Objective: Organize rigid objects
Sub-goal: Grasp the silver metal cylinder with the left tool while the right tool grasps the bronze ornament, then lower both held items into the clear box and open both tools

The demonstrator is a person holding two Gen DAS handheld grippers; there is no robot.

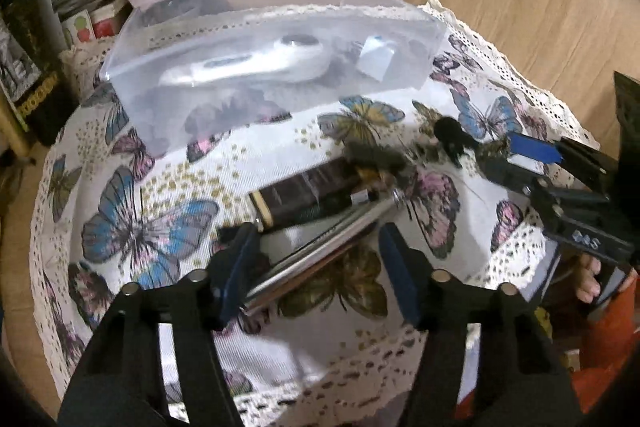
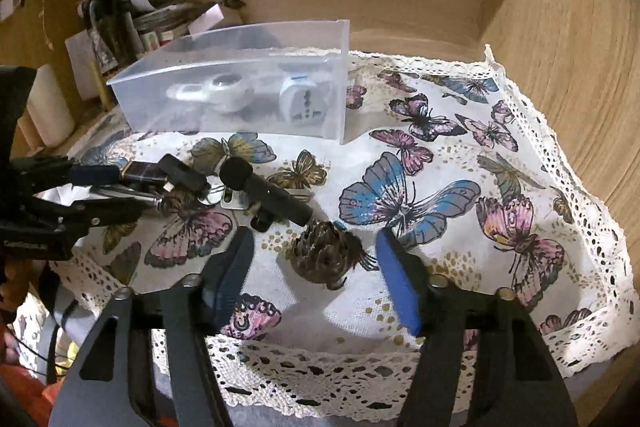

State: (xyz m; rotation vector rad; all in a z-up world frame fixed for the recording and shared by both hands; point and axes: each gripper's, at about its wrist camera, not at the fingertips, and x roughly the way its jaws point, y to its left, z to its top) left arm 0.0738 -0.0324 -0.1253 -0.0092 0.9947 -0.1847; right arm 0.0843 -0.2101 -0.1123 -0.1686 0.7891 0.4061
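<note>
Silver pen [image 1: 316,247] is straddled by the left hand-held gripper [image 1: 316,267], jaws wide, ready for closing; the pinecone [image 2: 326,255] is framed by the wide-open right hand-held gripper [image 2: 316,271]; bin [image 2: 240,83] waits behind.

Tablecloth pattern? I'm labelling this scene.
Butterflies, blue, pink and olive, on the white tablecloth; right wrist view.

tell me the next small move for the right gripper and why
Probably ease the right gripper down and close on the pine cone. Its jaws are open and the cone sits between them on the cloth, not yet gripped, while the clear bin behind already holds sorted items.
</note>
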